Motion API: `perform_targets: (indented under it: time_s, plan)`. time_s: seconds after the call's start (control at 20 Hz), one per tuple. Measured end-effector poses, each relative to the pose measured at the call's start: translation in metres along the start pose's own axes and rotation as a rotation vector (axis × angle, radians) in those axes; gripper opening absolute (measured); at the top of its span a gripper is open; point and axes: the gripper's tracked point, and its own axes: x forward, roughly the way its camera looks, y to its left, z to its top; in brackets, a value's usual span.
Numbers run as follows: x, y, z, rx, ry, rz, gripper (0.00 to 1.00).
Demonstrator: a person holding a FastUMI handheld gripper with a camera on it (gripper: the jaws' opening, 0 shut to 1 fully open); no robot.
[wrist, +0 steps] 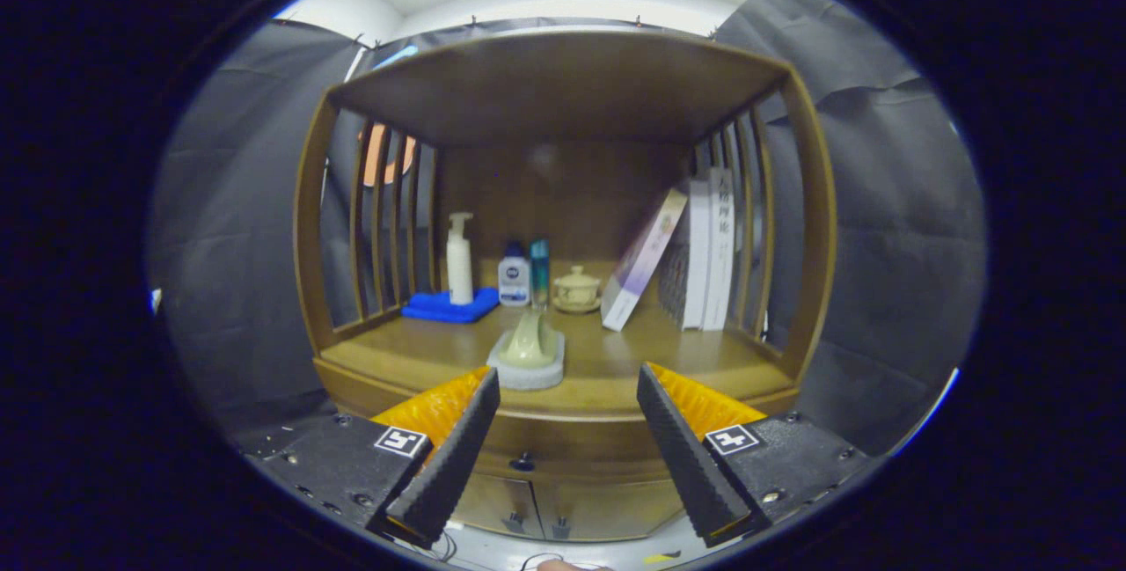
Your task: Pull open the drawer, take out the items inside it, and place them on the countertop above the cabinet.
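Observation:
A wooden cabinet stands straight ahead of me, and its countertop (616, 360) is level with my fingertips. Just under the countertop's front edge runs the drawer front (581, 446), pushed in flush, with a small dark knob (522, 463) close to my left finger. The drawer's inside is hidden. My gripper (567, 373) is open, its fingers spread wide with nothing between them, a short way in front of the cabinet and touching nothing.
On the countertop stand a pale green object on a whitish block (528, 358), a pump bottle (458, 259) on a blue cloth (449, 306), two small bottles (515, 276), a lidded pot (577, 289) and books (704, 245). Two cabinet doors (563, 509) sit below the drawer.

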Motion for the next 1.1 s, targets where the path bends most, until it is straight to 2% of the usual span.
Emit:
perform_targets:
  time_s: [0.55,0.85,1.1]
  plan:
    - [-0.098,-0.014,0.157,-0.058,-0.209,0.07,1.0]
    - [-0.133,-0.035,0.192,-0.012,-0.229,0.07,1.0]
    - [-0.148,-0.057,0.195,-0.03,-0.241,0.019,1.0]
